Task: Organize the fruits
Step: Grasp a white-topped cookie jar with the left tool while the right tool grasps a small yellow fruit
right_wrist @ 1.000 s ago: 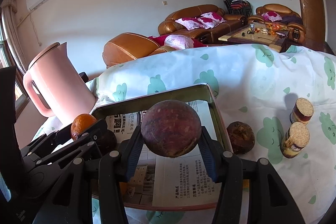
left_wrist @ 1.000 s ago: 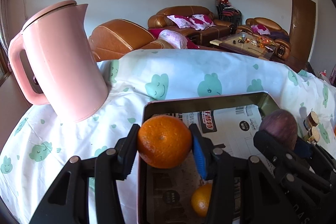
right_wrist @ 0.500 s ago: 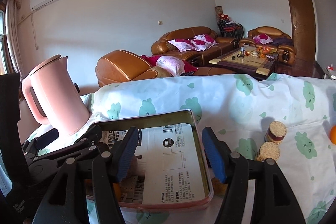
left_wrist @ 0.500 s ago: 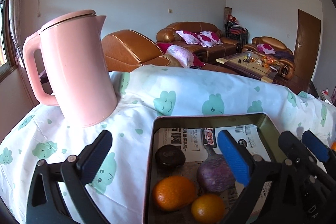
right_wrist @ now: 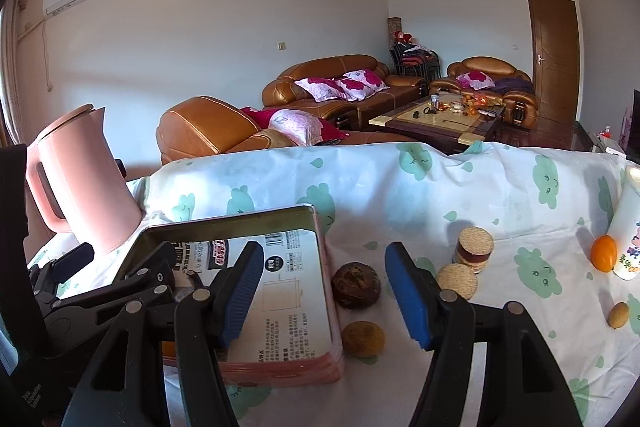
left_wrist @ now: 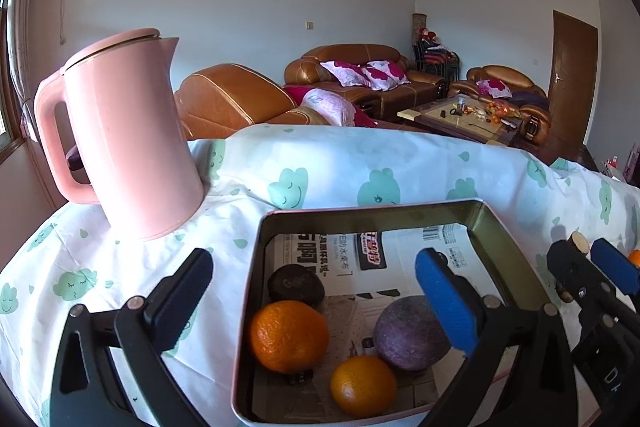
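Observation:
A metal tin tray lined with newspaper holds a large orange, a smaller orange, a purple fruit and a dark brown fruit. My left gripper is open and empty above the tray's left part. My right gripper is open and empty beside the tray's right edge. On the cloth past it lie a dark brown fruit and a tan fruit. A small orange and a small tan fruit lie far right.
A pink kettle stands left of the tray. Two cork-topped jars stand right of the loose fruits, and a white bottle at the far right. The table's far edge drops off toward sofas.
Both grippers let go of their fruit: the orange and the purple fruit now lie in the tray. Both grippers opened and drew back; the right one moved right of the tray.

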`<state>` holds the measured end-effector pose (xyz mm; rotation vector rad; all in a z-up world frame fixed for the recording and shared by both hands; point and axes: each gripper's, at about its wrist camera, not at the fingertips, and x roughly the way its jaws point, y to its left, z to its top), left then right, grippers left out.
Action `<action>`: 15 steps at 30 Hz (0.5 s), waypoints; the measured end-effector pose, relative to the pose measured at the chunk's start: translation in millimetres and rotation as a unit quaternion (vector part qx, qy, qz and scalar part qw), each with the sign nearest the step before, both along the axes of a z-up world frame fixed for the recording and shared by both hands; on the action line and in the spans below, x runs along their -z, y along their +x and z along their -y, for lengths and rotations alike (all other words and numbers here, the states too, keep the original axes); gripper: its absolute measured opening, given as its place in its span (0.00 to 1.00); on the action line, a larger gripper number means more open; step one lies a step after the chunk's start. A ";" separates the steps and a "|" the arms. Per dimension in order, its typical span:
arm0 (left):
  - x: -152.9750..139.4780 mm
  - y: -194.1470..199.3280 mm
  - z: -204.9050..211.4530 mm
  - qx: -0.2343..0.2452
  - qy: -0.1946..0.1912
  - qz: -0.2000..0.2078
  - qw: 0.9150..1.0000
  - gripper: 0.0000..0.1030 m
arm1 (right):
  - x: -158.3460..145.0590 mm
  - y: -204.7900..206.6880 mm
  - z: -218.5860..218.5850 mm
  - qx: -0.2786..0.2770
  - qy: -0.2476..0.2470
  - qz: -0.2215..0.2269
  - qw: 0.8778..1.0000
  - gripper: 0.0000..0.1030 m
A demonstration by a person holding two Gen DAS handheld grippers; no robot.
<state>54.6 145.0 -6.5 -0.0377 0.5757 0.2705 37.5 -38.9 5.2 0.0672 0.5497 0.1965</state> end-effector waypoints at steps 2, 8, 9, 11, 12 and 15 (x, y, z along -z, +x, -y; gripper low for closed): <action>1.7 -2.6 5.1 0.004 0.006 0.005 1.000 1.00 | 0.1 -2.6 7.0 0.010 -0.006 0.000 1.000 0.63; 2.4 -12.6 26.8 0.032 0.027 0.018 0.999 1.00 | 1.4 -7.3 33.9 0.039 -0.018 -0.005 0.999 0.63; 1.5 -14.1 29.7 0.038 0.028 0.020 0.999 1.00 | 1.8 -8.2 38.7 0.043 -0.018 -0.007 0.999 0.63; 0.9 -17.6 35.0 0.045 0.027 0.024 0.998 1.00 | 2.3 -10.3 48.4 0.050 -0.019 -0.010 0.999 0.63; 0.7 -19.0 37.5 0.049 0.024 0.024 0.998 1.00 | 2.8 -11.3 52.6 0.053 -0.020 -0.012 0.998 0.63; 2.5 -20.4 43.5 0.063 0.003 0.010 0.998 1.00 | 4.4 -14.8 67.7 0.060 -0.023 -0.018 0.998 0.63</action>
